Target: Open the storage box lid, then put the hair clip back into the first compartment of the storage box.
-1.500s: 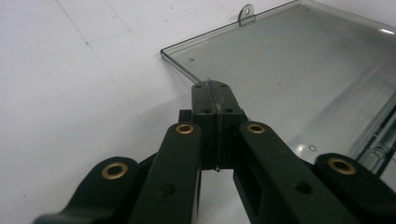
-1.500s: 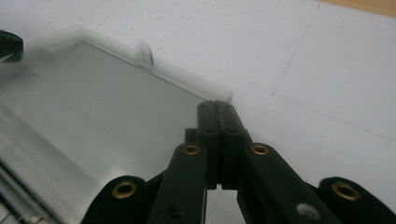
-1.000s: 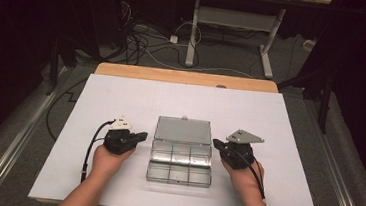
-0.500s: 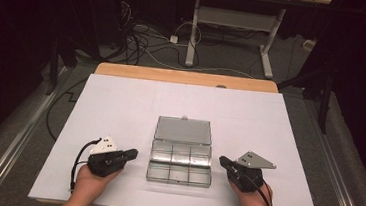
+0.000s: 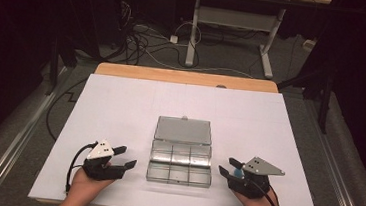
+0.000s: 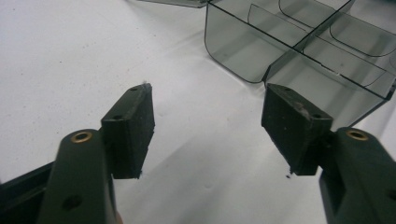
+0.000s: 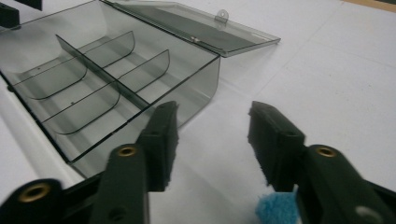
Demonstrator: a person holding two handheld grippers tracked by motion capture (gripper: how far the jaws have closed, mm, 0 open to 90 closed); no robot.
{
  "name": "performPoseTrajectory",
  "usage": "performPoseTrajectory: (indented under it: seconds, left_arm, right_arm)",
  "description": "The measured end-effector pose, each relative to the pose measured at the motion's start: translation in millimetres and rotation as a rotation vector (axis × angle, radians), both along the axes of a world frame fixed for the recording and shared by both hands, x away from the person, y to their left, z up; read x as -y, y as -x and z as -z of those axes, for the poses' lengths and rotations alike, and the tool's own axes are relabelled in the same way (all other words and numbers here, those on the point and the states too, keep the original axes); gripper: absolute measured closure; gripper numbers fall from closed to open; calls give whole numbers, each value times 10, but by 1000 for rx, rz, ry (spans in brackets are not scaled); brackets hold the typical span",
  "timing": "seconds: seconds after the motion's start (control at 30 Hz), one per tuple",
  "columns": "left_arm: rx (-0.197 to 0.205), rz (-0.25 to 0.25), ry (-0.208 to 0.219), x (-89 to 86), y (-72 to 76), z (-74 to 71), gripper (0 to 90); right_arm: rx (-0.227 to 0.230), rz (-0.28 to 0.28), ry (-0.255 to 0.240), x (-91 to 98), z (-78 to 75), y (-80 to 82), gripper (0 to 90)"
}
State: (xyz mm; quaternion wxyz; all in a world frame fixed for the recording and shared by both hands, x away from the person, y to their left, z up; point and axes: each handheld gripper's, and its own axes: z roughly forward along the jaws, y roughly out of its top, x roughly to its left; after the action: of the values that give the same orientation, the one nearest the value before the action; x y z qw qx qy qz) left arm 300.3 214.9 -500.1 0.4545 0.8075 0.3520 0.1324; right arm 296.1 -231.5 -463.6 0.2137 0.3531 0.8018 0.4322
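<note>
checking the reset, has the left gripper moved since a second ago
Yes. The left gripper has pulled back toward the near table edge, from beside the clear box; its jaws have just been opening, nothing between them.

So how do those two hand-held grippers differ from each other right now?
The left gripper carries a white three-cornered plate on top; the right gripper carries a grey one. The left sits left of the open clear compartment box, the right to its right, so their jaws point toward each other. A blue scrap shows under the right gripper, none under the left. Both have just been opening their black jaws, with nothing between them, and both stand apart from the box.
</note>
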Motion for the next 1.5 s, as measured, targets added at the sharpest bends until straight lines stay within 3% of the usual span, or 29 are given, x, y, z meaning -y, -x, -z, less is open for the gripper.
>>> performPoseTrajectory:
  seconds: [0.27,0.37,0.43,0.6,0.9,1.03,1.3,1.5]
  left_arm:
    - [9,-30,26,-125,49,-13,103]
    - [-2,-74,30,-162,35,-17,0]
    - [7,-92,27,-172,39,-26,0]
    - [29,-83,18,-151,52,-35,0]
    - [9,-55,30,-164,17,-22,0]
    - [11,-40,10,-138,6,-11,0]
    - [7,-34,-11,-94,-18,18,0]
    - [-13,-35,-13,-88,-41,26,0]
  right_arm:
    - [10,-2,-23,83,8,50,177]
    - [7,12,-39,145,10,64,73]
    - [2,20,-40,179,19,72,11]
    - [-4,30,-30,242,47,92,2]
    - [26,76,-29,335,9,103,2]
    - [29,100,-22,393,18,92,2]
    - [16,160,-8,554,40,79,2]
    - [-18,170,15,618,108,65,51]
